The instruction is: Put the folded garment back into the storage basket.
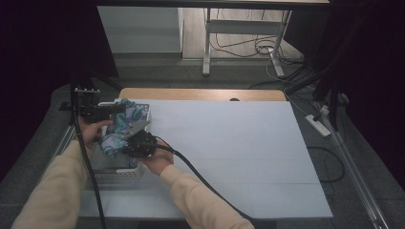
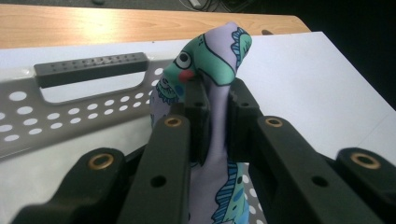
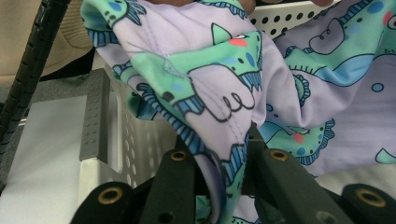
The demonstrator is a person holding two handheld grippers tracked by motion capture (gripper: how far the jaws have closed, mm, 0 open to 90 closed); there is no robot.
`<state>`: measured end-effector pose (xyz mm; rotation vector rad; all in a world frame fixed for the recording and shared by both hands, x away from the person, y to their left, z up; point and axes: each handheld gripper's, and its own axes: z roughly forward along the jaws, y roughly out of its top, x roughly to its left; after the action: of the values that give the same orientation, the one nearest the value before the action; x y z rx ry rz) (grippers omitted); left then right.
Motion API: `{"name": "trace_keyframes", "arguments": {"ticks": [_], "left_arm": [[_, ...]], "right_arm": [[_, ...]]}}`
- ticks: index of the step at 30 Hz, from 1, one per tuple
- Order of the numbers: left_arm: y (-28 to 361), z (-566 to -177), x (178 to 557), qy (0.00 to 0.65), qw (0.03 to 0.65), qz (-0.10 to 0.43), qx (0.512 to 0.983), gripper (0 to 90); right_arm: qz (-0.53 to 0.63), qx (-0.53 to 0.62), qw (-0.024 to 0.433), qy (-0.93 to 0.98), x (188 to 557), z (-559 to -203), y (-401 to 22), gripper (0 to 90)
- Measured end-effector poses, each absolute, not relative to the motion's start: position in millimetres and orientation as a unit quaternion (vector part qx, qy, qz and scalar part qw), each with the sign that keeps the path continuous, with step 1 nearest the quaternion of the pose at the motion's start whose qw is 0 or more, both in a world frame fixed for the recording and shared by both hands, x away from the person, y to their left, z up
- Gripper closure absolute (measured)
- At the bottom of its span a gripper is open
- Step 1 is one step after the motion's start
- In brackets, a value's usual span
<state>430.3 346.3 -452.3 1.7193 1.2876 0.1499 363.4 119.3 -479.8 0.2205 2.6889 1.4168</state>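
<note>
Behind left tool (image 2: 217,116): basket handle (image 2: 91,68), wood.

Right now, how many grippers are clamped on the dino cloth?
2. The left gripper pinches a fold of the cloth over the basket; the right gripper grips another edge nearer the person.

Dim room: grey floor (image 1: 157,74), cables (image 1: 267,47) (perhaps 1 desk frame (image 1: 207,43)).

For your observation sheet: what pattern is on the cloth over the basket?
Lilac cloth printed with green and blue cartoon dinosaurs, clearest in the right gripper view.
</note>
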Motion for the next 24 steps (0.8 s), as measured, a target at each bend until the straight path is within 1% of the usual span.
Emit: {"name": "trace_keyframes", "arguments": {"ticks": [24], "left_arm": [[363.3,-467.2,429.3,0.54,0.471,0.054,0.695,79.8]], "right_arm": [[0.439,0.052,0.048,0.896,360.7,-483.0,137.3,79.8]]}}
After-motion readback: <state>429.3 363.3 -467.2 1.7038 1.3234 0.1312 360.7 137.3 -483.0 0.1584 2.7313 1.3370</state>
